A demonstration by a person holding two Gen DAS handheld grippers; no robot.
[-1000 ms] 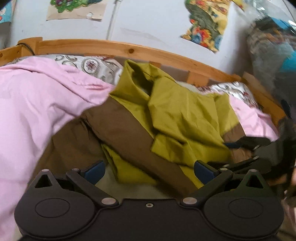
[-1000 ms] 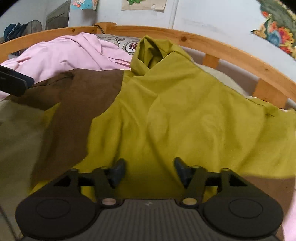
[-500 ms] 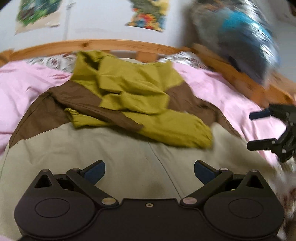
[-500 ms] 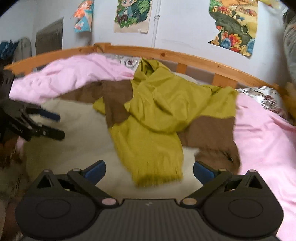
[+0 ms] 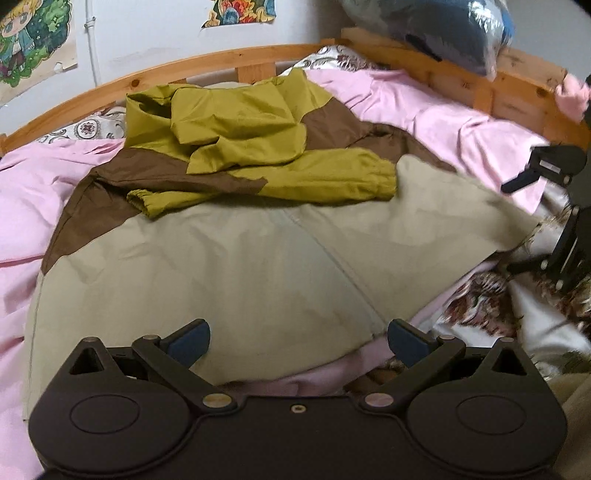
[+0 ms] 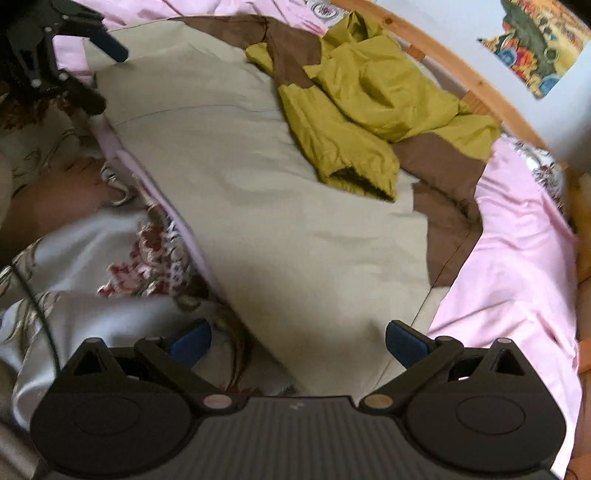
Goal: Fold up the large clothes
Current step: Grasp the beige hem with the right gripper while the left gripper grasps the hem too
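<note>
A large jacket (image 5: pixel 240 266) lies spread on the bed, its beige body near me and its brown and olive-green top and sleeves (image 5: pixel 258 147) bunched toward the headboard. It also shows in the right wrist view (image 6: pixel 280 192). My left gripper (image 5: pixel 297 341) is open and empty above the jacket's near hem. My right gripper (image 6: pixel 297 341) is open and empty above the hem's other corner. The right gripper shows at the right edge of the left wrist view (image 5: pixel 546 218). The left gripper shows at the top left of the right wrist view (image 6: pixel 70 62).
A pink sheet (image 5: pixel 443 122) covers the bed under the jacket. A floral blanket (image 6: pixel 92 258) lies along the near side. A wooden bed rail (image 5: pixel 221 62) curves behind, with a dark bundle (image 5: pixel 443 29) on it. Posters hang on the wall.
Both grippers have pulled back from the olive sleeves toward the jacket's near hem. The sleeves now lie folded over the top of the jacket. The right gripper has opened wider than one second ago.
</note>
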